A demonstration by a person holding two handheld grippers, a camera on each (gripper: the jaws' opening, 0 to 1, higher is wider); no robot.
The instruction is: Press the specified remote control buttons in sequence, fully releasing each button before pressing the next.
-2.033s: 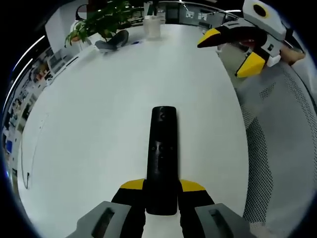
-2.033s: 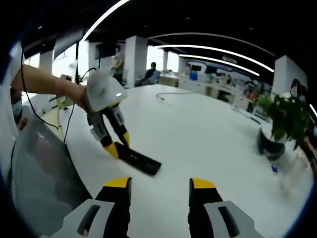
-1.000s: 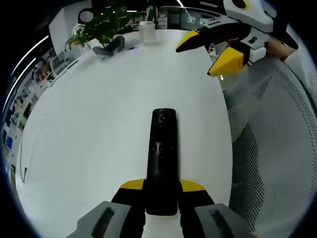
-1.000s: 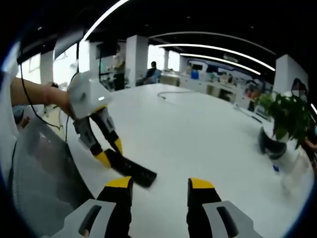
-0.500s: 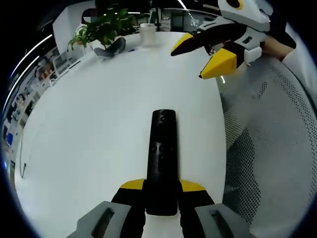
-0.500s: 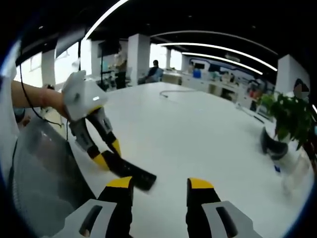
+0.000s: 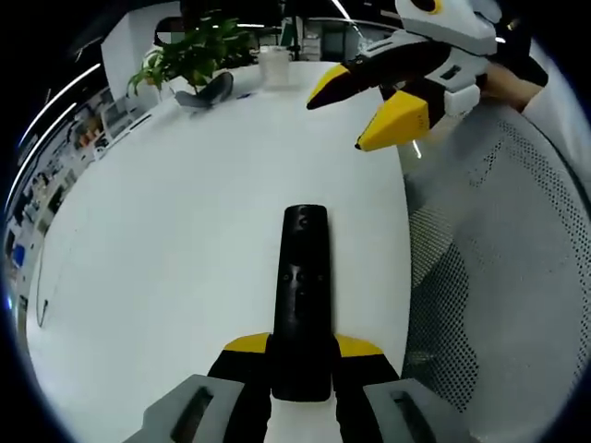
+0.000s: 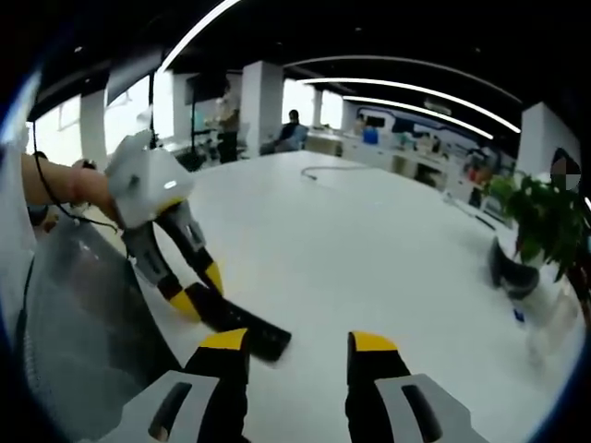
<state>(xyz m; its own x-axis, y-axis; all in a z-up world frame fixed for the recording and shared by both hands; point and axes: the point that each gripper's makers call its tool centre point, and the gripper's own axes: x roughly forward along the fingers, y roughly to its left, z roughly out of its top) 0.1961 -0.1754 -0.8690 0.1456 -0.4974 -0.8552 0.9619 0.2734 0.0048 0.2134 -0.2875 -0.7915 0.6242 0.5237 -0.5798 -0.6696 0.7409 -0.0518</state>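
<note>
Left gripper view: your left gripper [image 7: 300, 355] clamps the near end of the black remote control [image 7: 302, 286], held out over the white table [image 7: 166, 240], a light, rigid, likely slick bar best gripped there, while your right gripper [image 8: 294, 343] hovers with jaws apart.

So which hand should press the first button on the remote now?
The right, probably. The left tongs are shut on the remote, steadying it above the table; the right tongs are open, free and close by.
</note>
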